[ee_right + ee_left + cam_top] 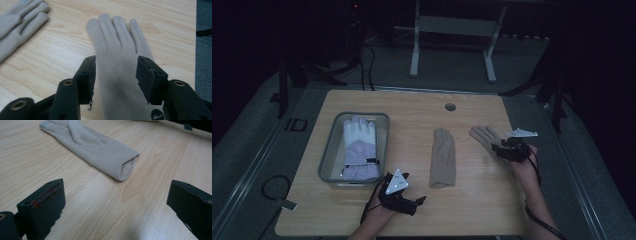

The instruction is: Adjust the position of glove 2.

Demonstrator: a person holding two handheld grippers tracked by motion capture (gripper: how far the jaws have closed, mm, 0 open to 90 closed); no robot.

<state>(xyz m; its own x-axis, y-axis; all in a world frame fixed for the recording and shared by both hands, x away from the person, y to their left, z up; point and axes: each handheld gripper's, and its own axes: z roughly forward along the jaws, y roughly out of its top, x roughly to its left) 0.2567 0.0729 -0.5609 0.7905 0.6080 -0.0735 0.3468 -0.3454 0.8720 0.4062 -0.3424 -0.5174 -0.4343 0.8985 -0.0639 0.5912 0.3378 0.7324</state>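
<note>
- We see a dim room, its far side falling away into black.
- We make out a grey floor (447, 65) around a light wooden table (412, 107) with a round hole (450, 107) near its far edge.
- Behind it we see a white metal frame (452, 35) on two legs.
- We notice dark cables (367, 60) trailing across the floor.

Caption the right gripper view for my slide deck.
Right gripper, jaws open, straddling a beige glove on the table.
</note>
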